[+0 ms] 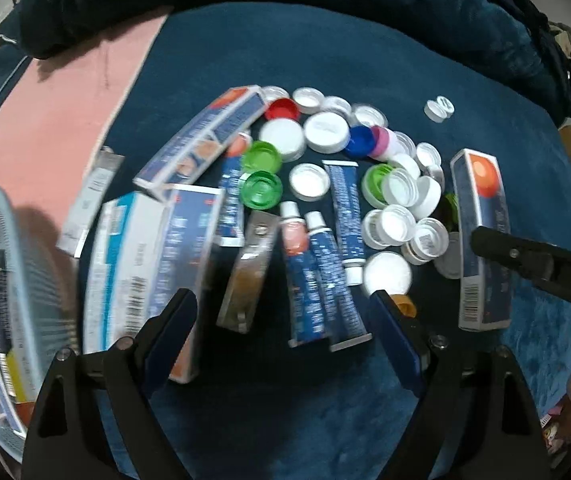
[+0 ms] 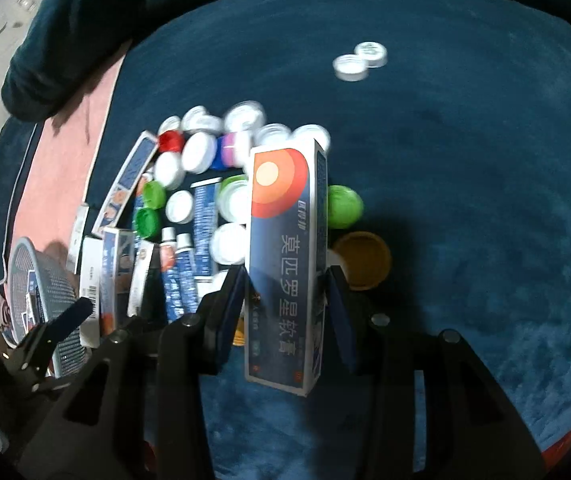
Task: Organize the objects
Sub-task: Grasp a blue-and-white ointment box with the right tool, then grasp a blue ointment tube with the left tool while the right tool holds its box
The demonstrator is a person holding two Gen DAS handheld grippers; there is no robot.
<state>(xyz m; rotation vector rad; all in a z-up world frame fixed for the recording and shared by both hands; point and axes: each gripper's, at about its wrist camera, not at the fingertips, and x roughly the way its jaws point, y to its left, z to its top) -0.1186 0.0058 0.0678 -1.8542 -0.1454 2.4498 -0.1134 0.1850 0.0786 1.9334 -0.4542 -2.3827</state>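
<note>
- On the blue blanket point(image 2: 465, 200) I count two lone white caps point(image 2: 359, 62).
- My right gripper point(image 2: 287, 300) squeezes one blue box point(image 2: 285, 264) with an orange sun.
- My left gripper point(image 1: 285, 328) is wide apart, holding nothing.

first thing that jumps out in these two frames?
The navy ointment box with the orange sun, standing on end between the fingers of the right tool. Next, the heap of bottle caps, tubes and boxes mid-blanket, ahead of the open left tool. At far left, the mesh basket holds boxes.
</note>
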